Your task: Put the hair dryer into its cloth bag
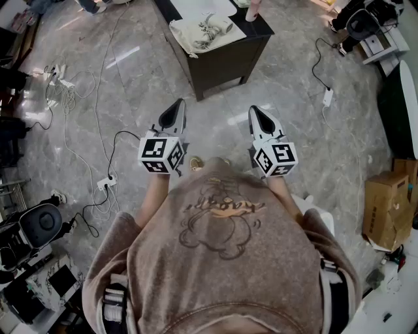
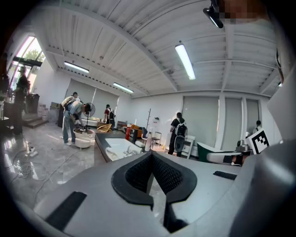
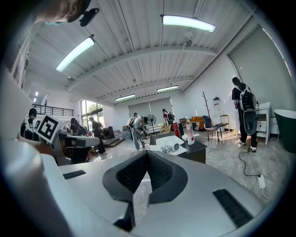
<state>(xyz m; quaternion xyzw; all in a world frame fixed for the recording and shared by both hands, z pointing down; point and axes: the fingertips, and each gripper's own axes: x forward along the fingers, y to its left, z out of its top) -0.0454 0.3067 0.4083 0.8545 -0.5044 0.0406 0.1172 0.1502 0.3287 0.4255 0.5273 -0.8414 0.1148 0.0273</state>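
Observation:
A white hair dryer [image 1: 215,27] lies on a cream cloth bag [image 1: 186,34] on a dark low table [image 1: 225,62], far ahead of me. Both grippers hang over the marble floor, well short of the table. My left gripper [image 1: 179,104] is shut with nothing in it, and so is my right gripper [image 1: 253,111]. In the right gripper view the hair dryer [image 3: 170,147] and the bag [image 3: 159,141] show beyond the closed tips of the right gripper [image 3: 147,152]. In the left gripper view the table [image 2: 102,147] with the bag [image 2: 121,148] sits left of the left gripper [image 2: 151,153].
A pink bottle [image 1: 252,9] stands at the table's far right corner. White and black cables with power strips [image 1: 106,183] trail over the floor on the left, another strip [image 1: 327,98] on the right. A cardboard box [image 1: 386,202] sits right. People stand in the background.

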